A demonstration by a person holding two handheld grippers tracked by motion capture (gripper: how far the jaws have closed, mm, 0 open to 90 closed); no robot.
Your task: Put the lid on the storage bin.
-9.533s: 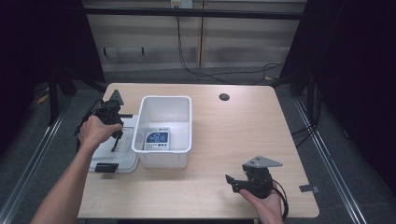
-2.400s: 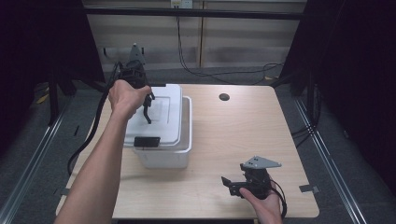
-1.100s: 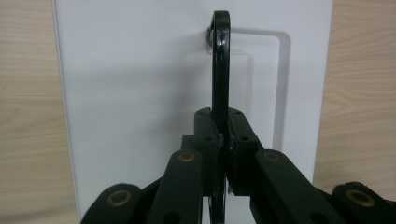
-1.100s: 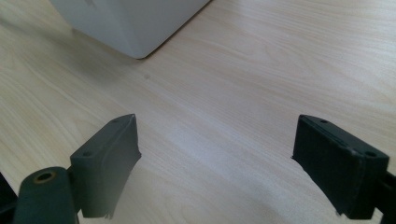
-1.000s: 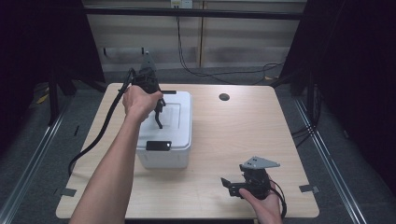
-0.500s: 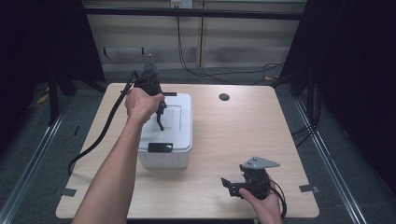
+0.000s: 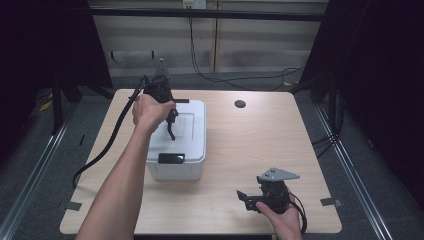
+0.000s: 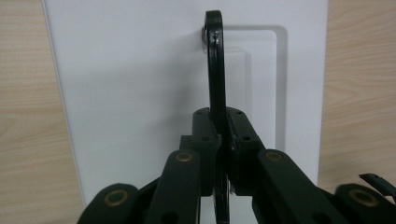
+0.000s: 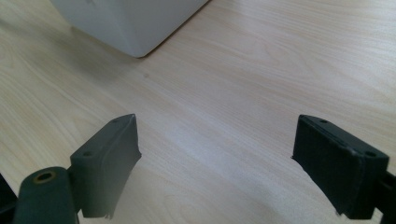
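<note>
Nearest the person, the right gripper (image 7: 248, 198) rests on the table (image 7: 280, 145) with its 2 jaws wide apart and nothing between them, unmoved from earlier frames. Farther out, the white box (image 7: 176, 167) now wears its lid (image 7: 192, 125), which lay beside it on the left a while ago. The left gripper (image 8: 219, 140) is clamped on the lid's upright black handle (image 8: 214, 60) (the loop stands between its pads). The lid looks seated, though its far edge is hard to judge, so letting go seems next.
</note>
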